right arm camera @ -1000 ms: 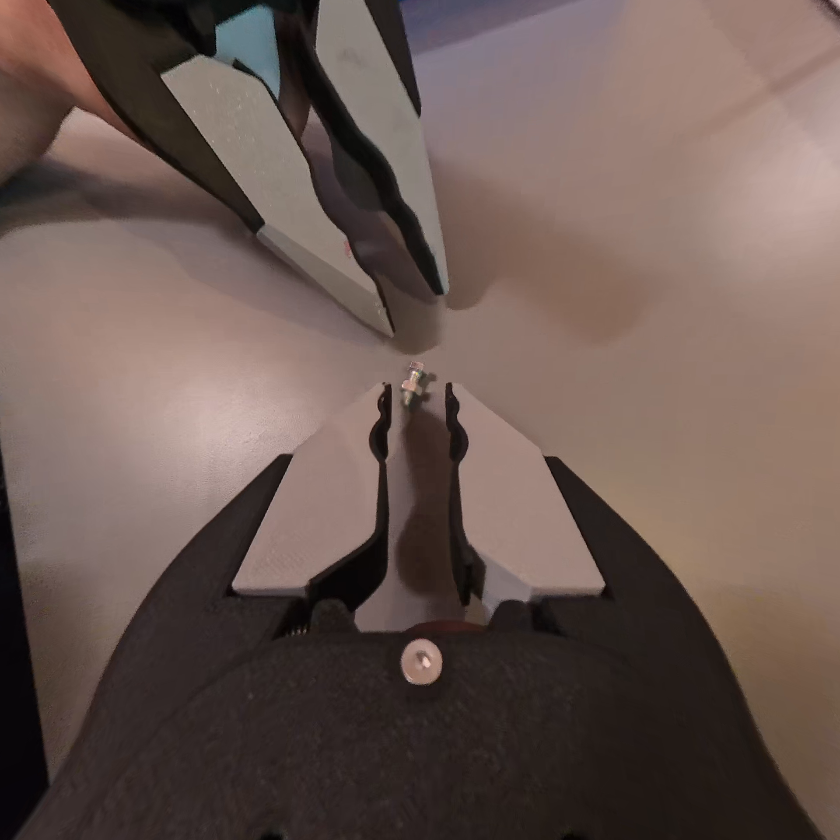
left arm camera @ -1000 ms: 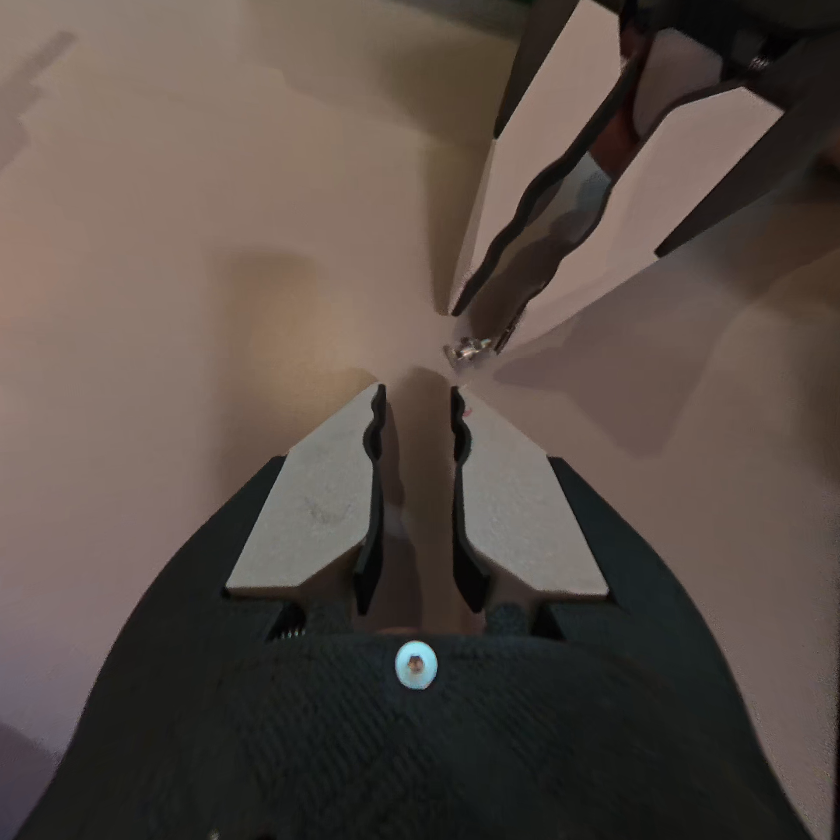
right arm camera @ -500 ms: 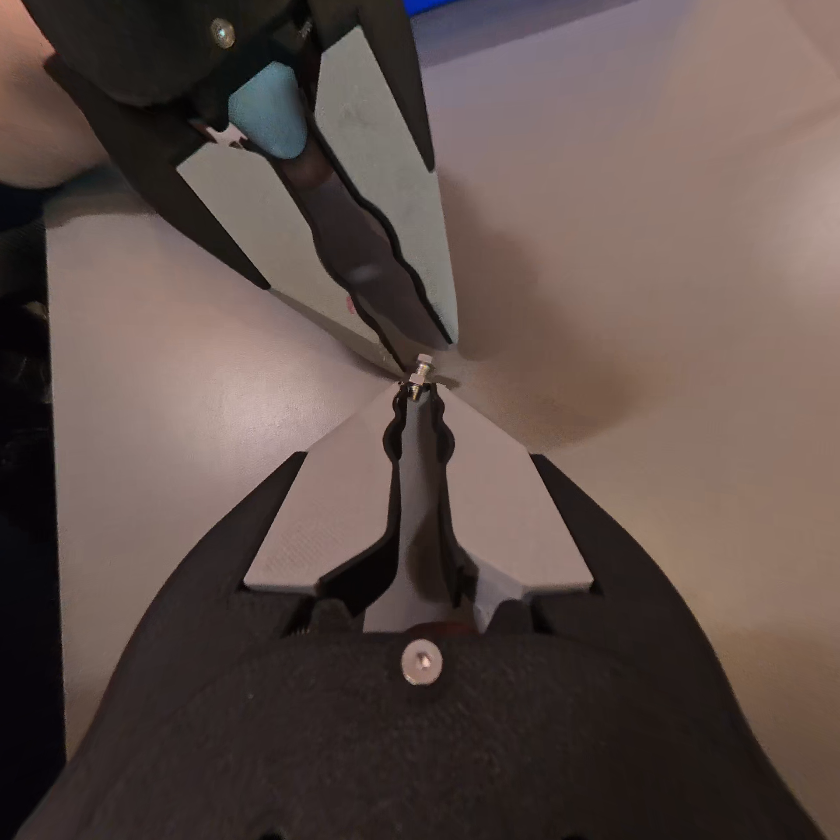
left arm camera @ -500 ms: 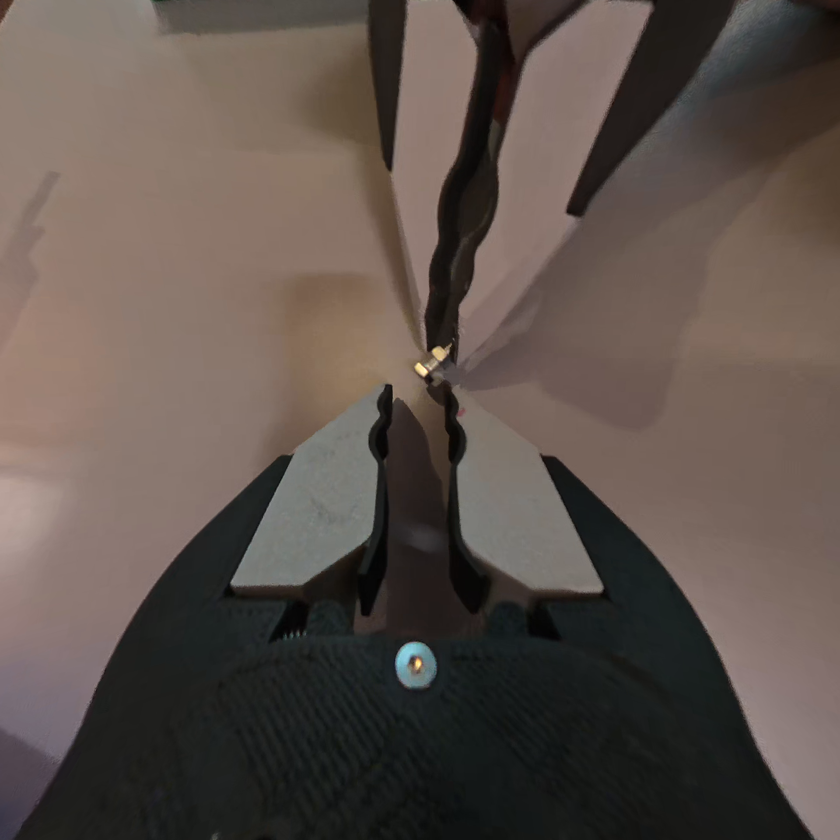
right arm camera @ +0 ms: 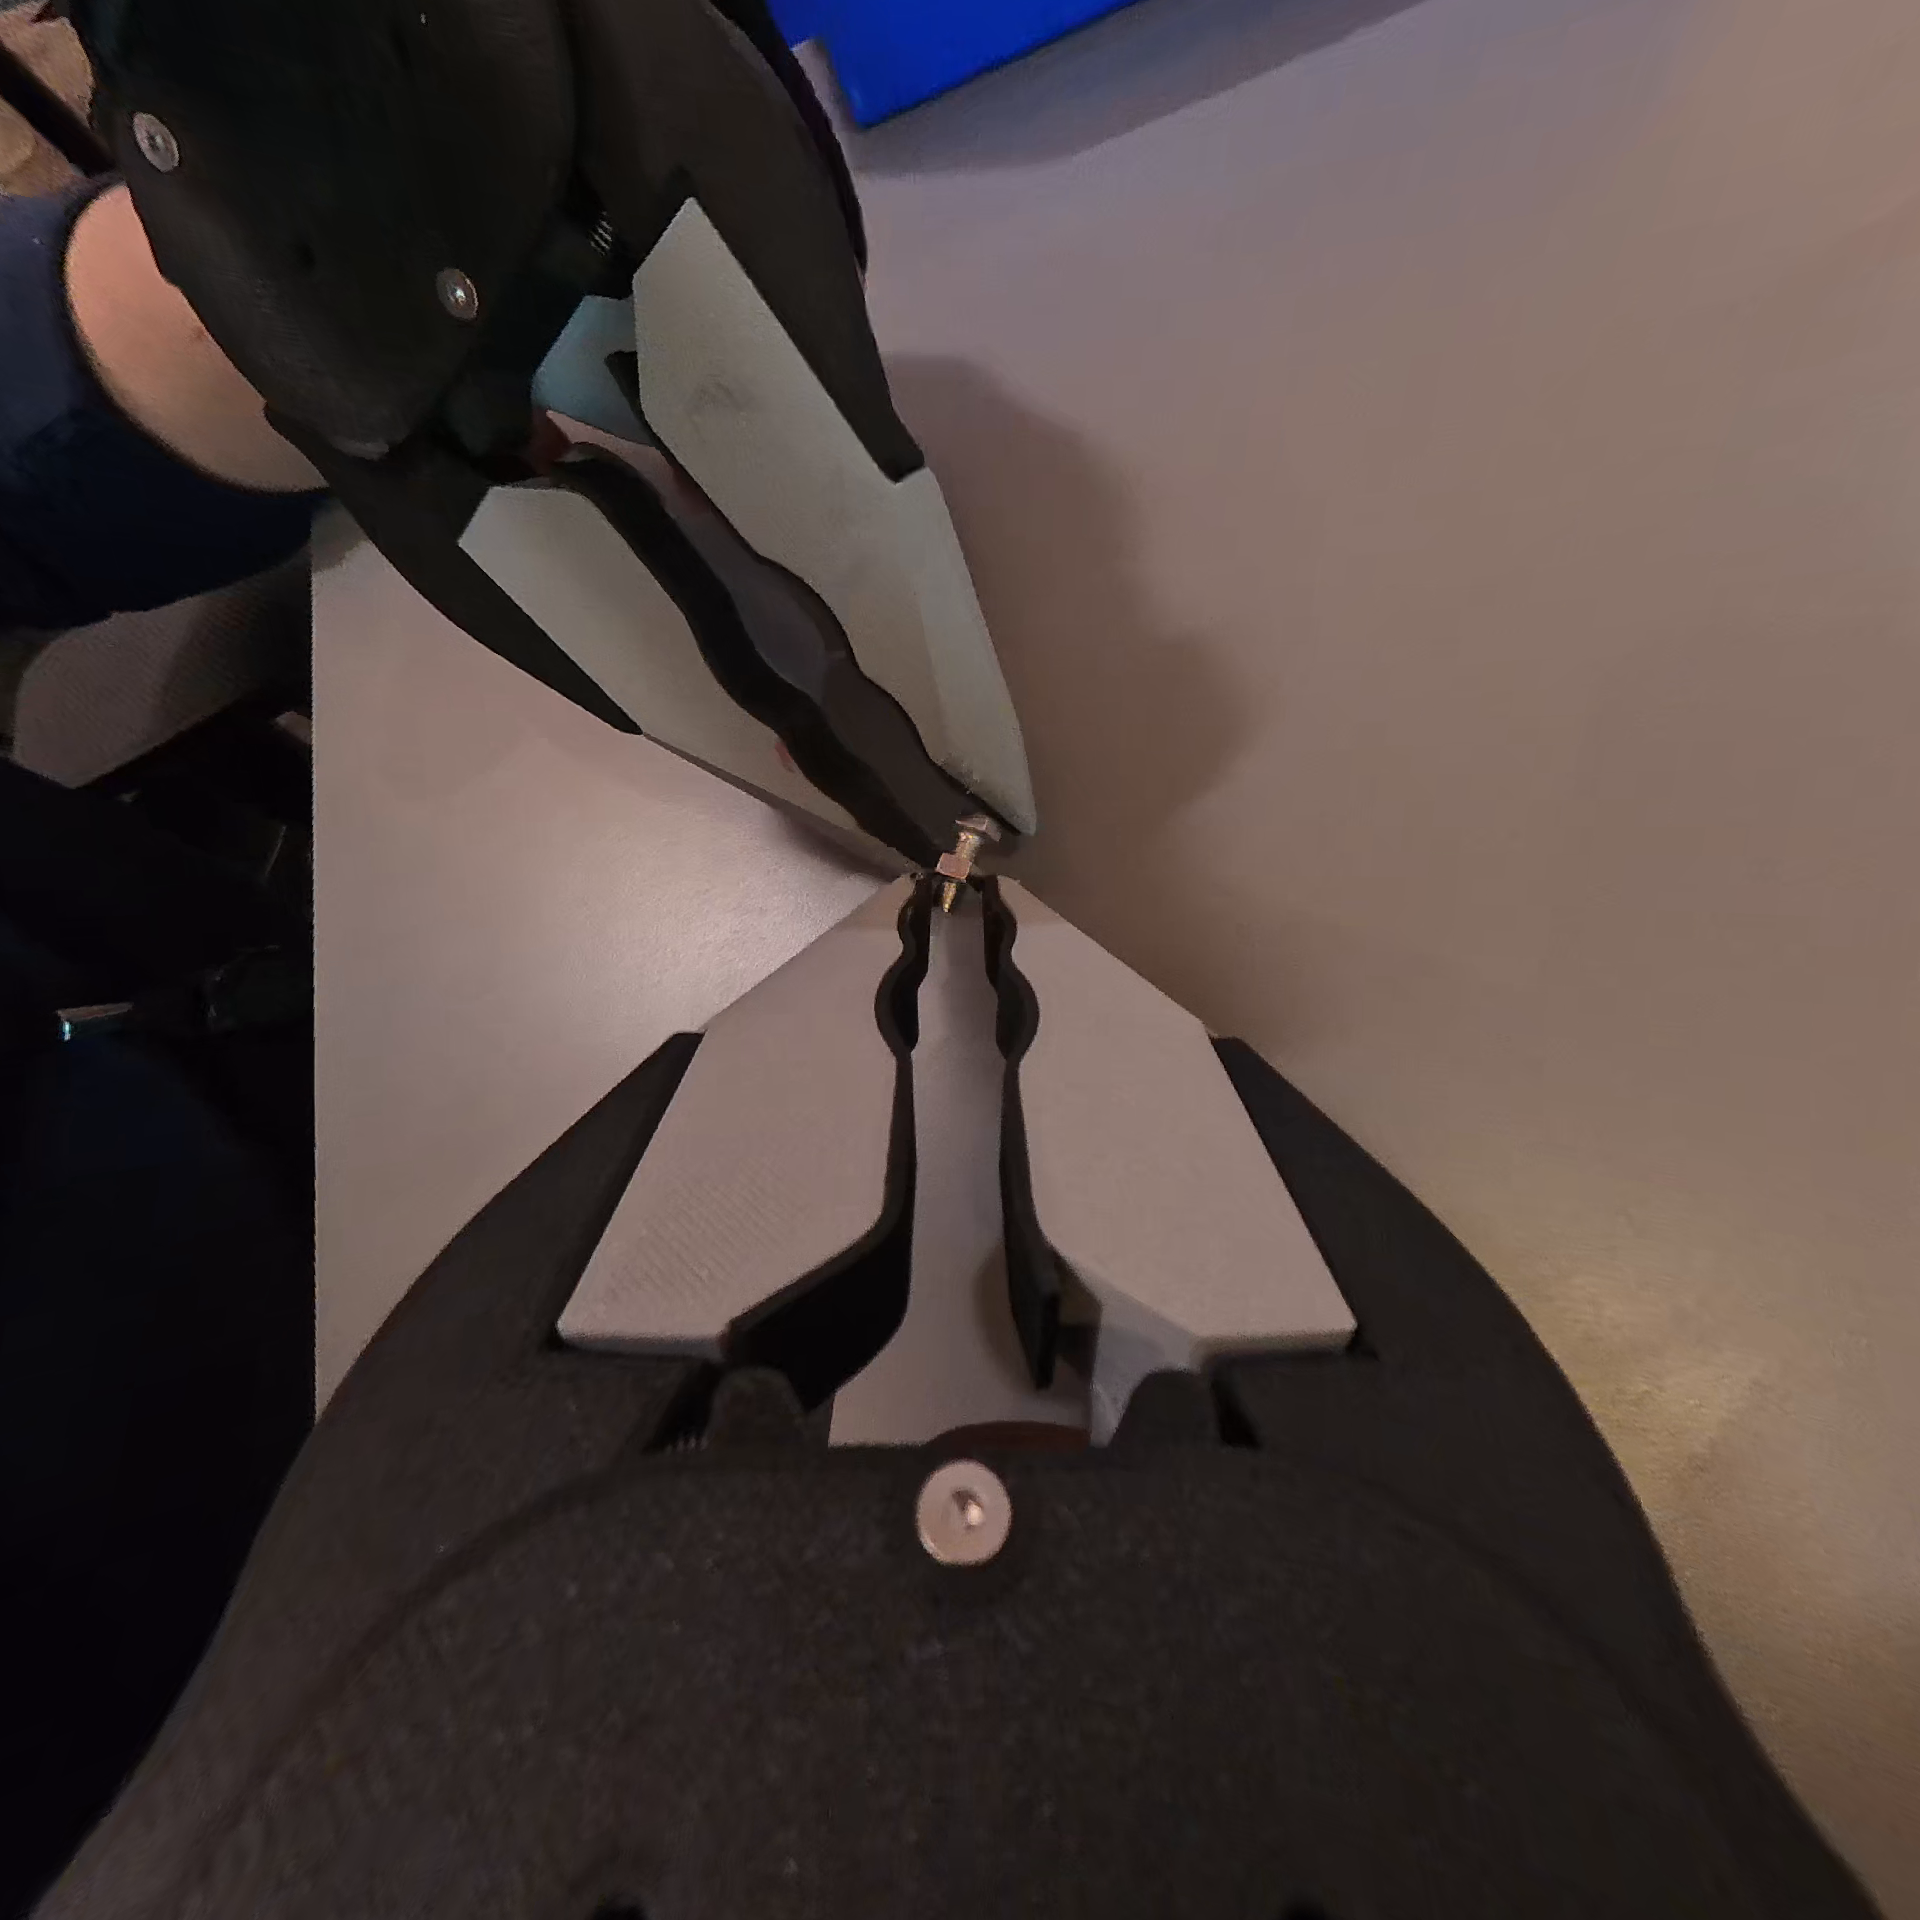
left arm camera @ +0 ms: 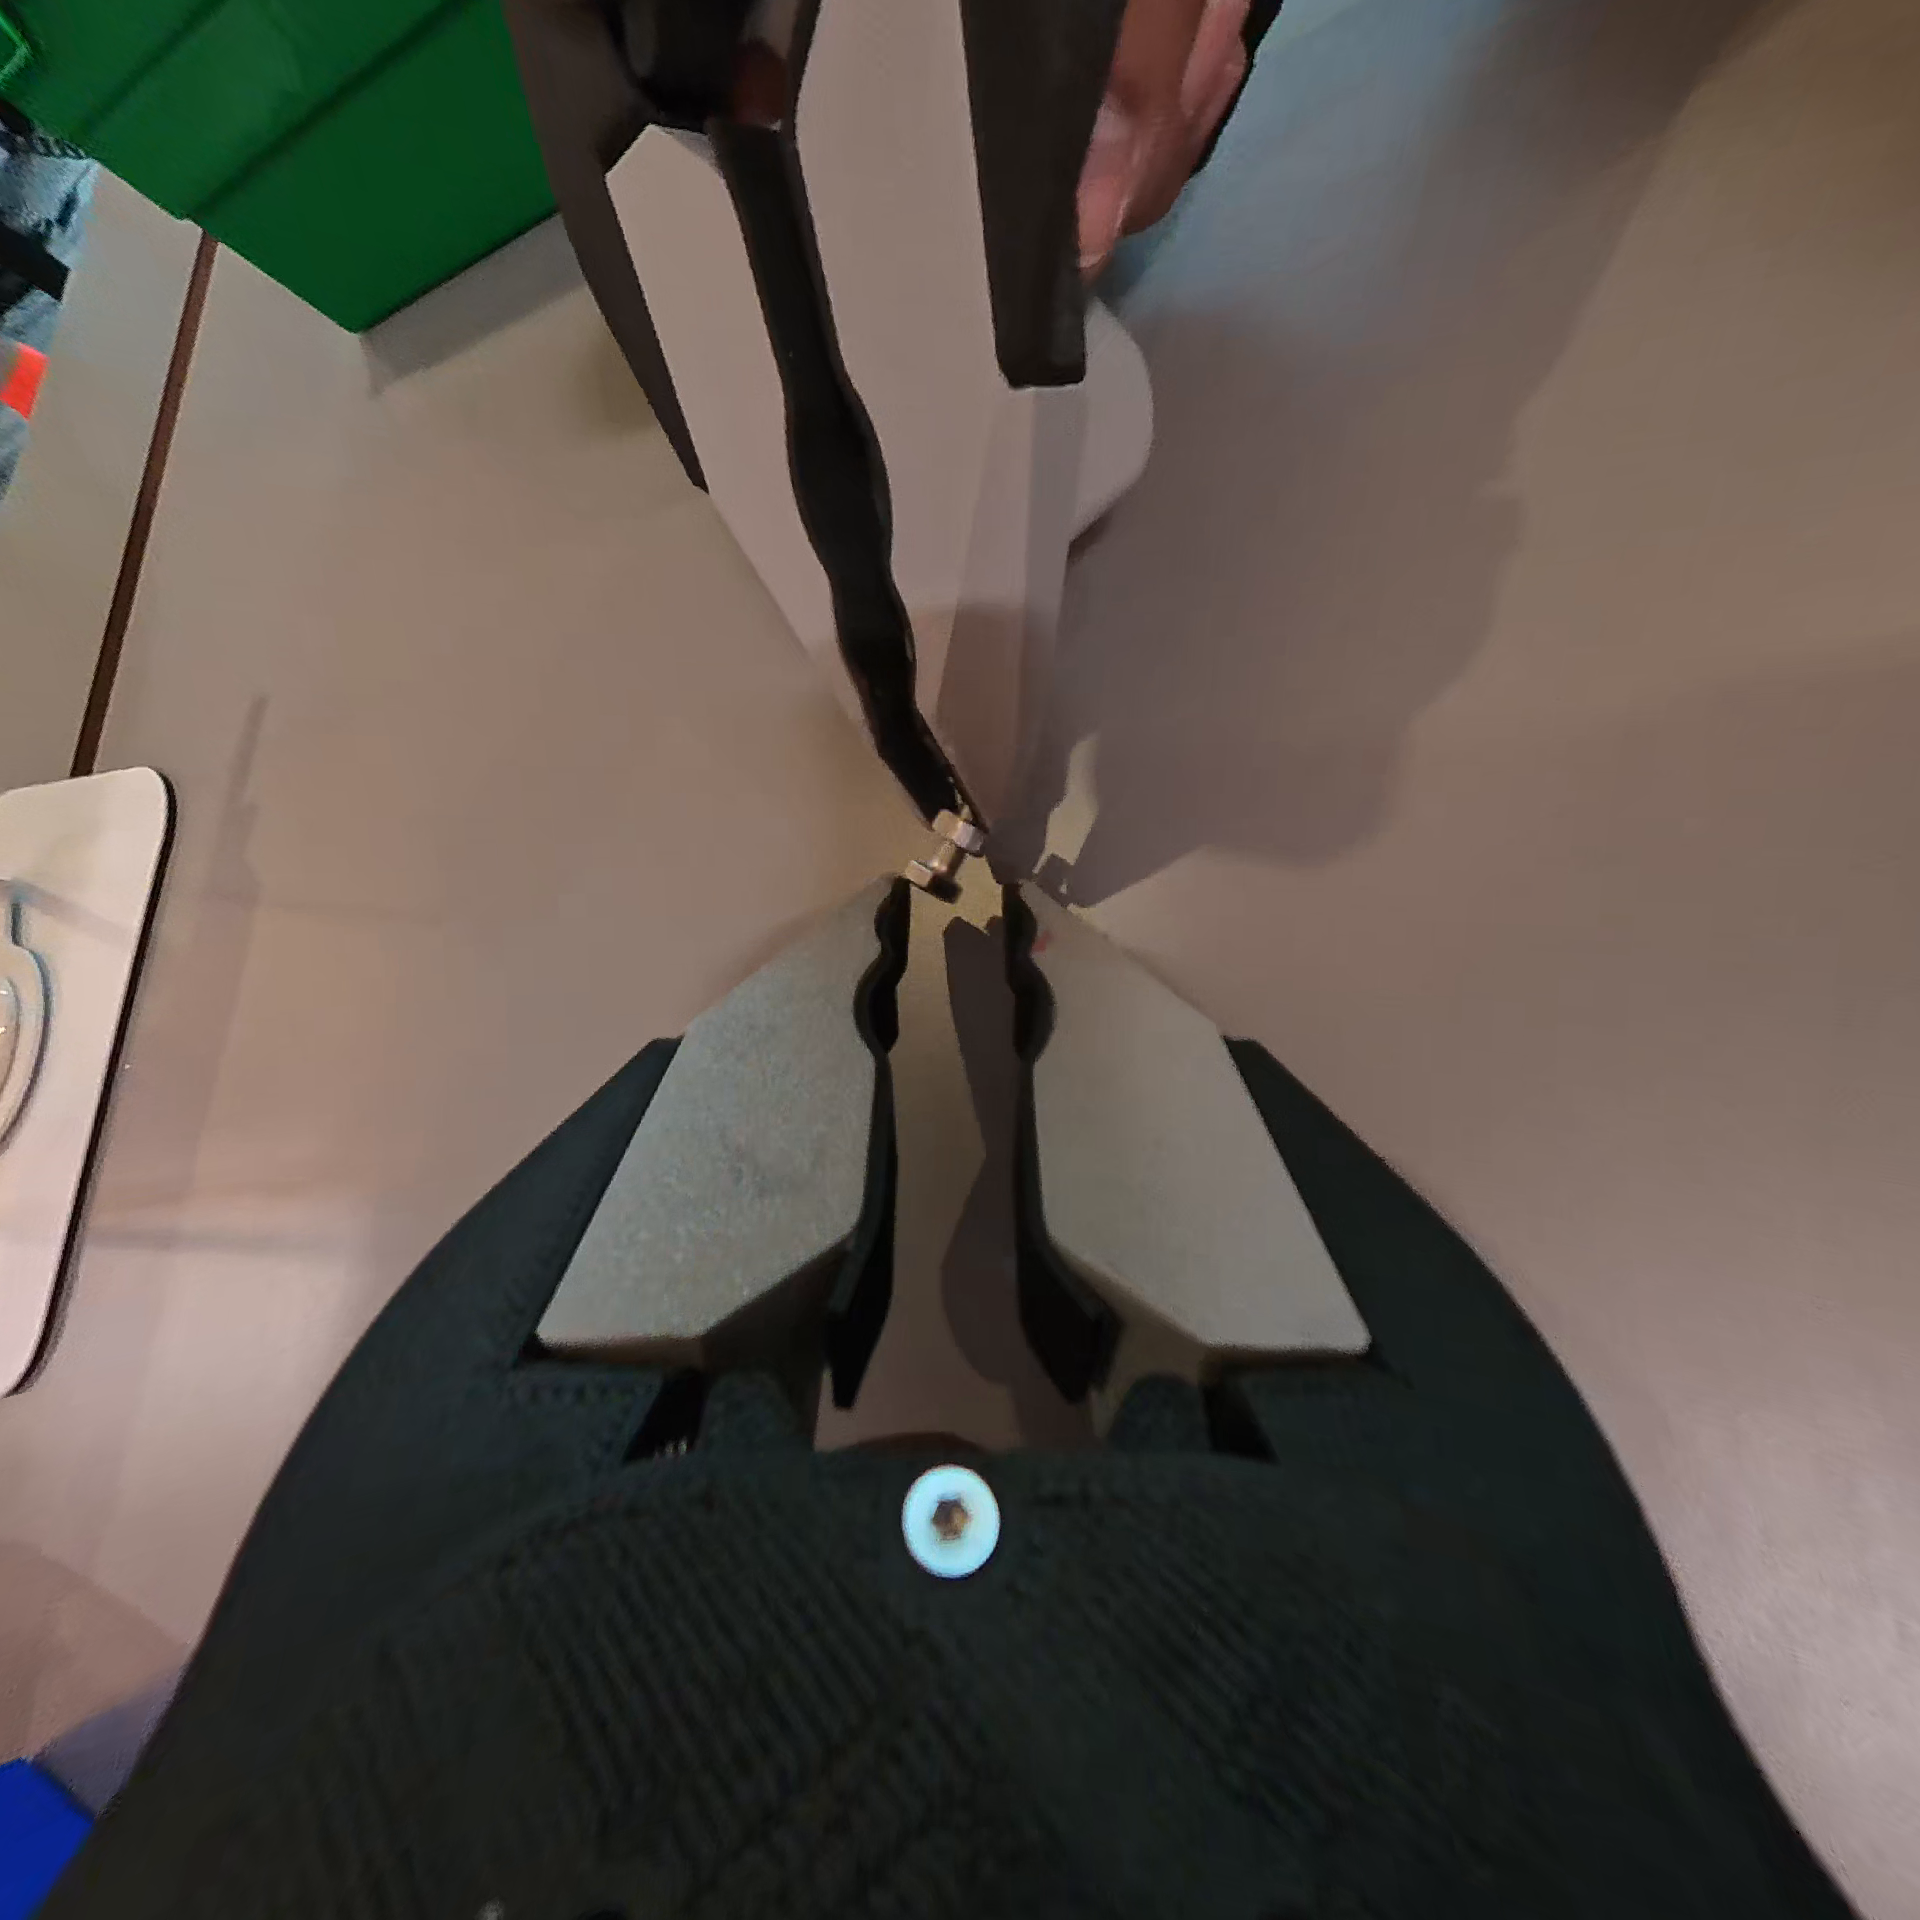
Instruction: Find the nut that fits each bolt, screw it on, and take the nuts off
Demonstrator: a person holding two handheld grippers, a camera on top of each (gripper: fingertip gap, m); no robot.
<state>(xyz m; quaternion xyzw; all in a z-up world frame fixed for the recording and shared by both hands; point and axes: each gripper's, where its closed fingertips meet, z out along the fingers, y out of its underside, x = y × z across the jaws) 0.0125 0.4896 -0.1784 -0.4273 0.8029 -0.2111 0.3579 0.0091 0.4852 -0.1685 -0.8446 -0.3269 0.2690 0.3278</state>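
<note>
Right hand-held gripper (right arm camera: 948, 902) pinches the small bolt (right arm camera: 958, 854) just above the tabletop (right arm camera: 1455, 520), a nut (right arm camera: 953, 862) on its shank, its head touching the left hand-held gripper (left arm camera: 951, 899), whose tips stand apart, contact hard to judge.

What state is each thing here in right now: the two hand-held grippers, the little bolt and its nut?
Right hand-held gripper: closed on the bolt's threaded end.
Left hand-held gripper: open, tips by the bolt's far end, not clamping it.
Bolt: held up off the table, tilted, between both grippers.
Nut: threaded on the bolt's shaft, near the middle.
Table: bare under the grippers.
</note>
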